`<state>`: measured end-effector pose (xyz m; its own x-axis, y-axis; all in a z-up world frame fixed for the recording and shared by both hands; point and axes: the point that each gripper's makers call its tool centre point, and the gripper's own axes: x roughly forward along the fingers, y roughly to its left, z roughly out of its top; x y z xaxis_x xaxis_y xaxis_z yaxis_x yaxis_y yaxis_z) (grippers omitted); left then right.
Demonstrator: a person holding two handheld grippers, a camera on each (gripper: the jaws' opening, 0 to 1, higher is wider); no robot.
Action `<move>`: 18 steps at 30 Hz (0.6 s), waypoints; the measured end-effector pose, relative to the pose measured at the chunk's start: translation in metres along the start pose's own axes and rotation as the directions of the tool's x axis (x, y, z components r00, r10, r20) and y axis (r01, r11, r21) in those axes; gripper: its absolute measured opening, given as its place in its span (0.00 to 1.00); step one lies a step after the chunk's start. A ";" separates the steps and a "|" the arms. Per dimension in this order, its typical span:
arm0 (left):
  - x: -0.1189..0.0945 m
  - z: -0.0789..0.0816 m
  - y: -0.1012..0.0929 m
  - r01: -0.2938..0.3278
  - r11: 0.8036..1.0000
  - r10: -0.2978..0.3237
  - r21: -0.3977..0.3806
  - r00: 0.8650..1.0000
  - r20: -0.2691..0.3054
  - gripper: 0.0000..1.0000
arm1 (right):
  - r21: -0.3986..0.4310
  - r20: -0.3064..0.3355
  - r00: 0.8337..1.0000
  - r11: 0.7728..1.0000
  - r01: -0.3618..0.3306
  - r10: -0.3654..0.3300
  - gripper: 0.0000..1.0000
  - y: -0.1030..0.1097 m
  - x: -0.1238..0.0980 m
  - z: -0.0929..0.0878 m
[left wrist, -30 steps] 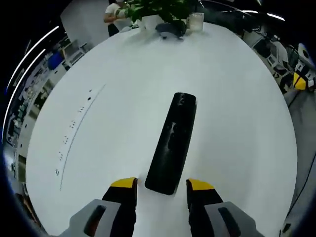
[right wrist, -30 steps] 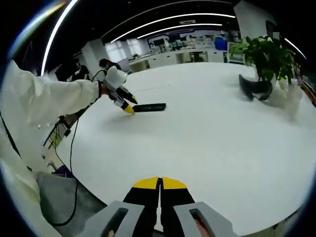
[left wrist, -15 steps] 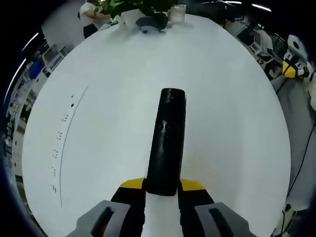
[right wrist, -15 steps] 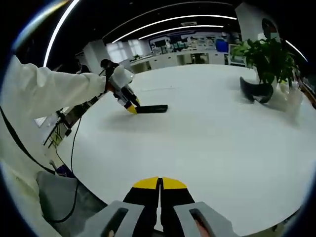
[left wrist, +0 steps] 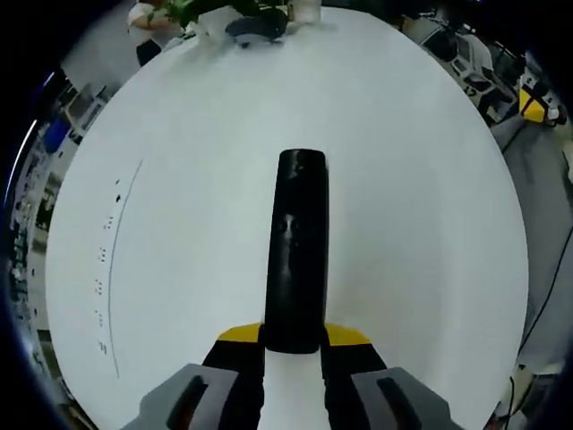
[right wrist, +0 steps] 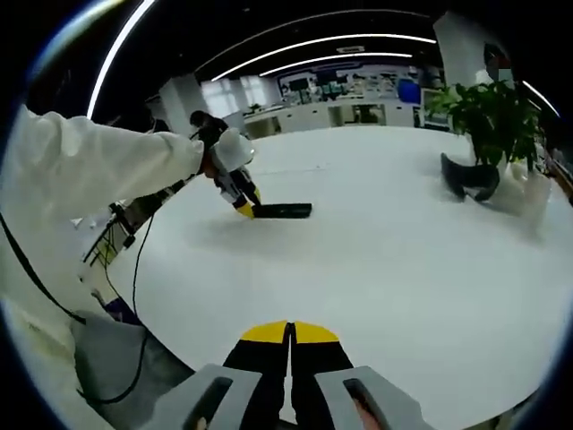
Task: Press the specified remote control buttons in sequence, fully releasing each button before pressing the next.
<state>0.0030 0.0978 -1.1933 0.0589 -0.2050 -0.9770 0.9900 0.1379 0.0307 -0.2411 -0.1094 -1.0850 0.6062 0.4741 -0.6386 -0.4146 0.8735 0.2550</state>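
Left gripper [left wrist: 293, 339] clamped on near end of black remote control [left wrist: 295, 251], centre frame, lying flat on white table [left wrist: 179, 224]. Right gripper [right wrist: 289, 338] shut on nothing, bottom centre, well apart from remote. Steady remote with left; bring right tip straight down on one button, lift fully clear. Count: one remote, two grippers, one potted plant [right wrist: 488, 107] upper right

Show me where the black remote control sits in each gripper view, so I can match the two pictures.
Left gripper view: the remote control runs up the middle, its near end between the left gripper tips.
Right gripper view: it lies left of centre, far across the table, beside that gripper.
Shared landmark: the potted plant at the table's far edge.
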 end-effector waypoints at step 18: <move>0.001 0.001 -0.036 -0.016 0.998 0.016 -0.059 1.000 -0.010 0.22 | -0.043 0.009 1.000 0.999 -0.005 0.005 0.00 0.006 -0.006 0.008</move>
<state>-0.0325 0.0918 -1.1950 0.0732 -0.1933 -0.9784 0.9796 0.1978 0.0342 -0.2422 -0.1066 -1.0740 0.6104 0.4796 -0.6304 -0.4465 0.8657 0.2263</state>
